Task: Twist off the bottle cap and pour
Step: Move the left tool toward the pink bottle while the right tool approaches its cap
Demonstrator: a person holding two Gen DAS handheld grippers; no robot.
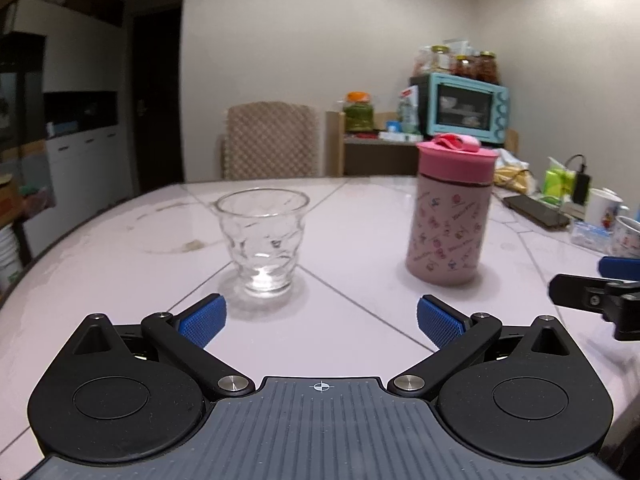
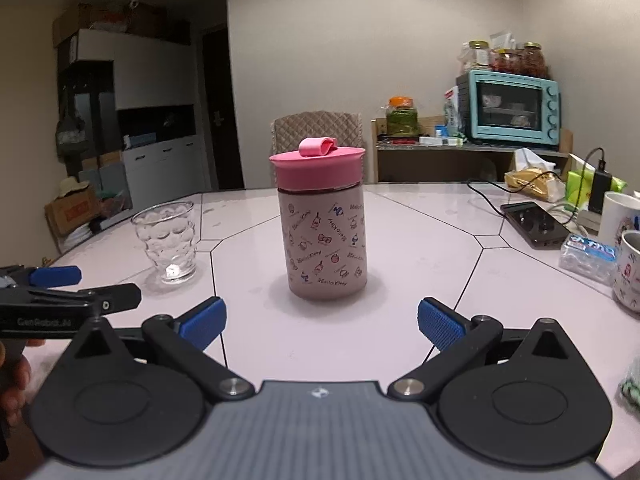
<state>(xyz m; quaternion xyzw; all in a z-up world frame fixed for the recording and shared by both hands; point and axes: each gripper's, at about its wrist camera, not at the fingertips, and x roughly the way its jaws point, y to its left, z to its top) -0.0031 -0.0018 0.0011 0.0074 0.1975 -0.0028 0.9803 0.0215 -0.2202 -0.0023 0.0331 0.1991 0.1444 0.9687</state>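
Left wrist view: your left gripper [image 1: 321,317] hovers level over the table [image 1: 360,320], fingers spread wide, holding nothing; the bottle [image 1: 448,228] stands ahead-right, the glass [image 1: 262,240] left of the bottle.

Right wrist view: your right gripper [image 2: 322,320] faces the bottle [image 2: 325,236] squarely, fingers apart, bottle upright beyond the fingertips, pink cap [image 2: 318,168] on.

Bare bench [image 2: 320,320] lay between the right tool [image 2: 322,318] and the bottle [image 2: 326,248]; the glass [image 1: 262,240] stood just ahead of the left tool [image 1: 320,318].
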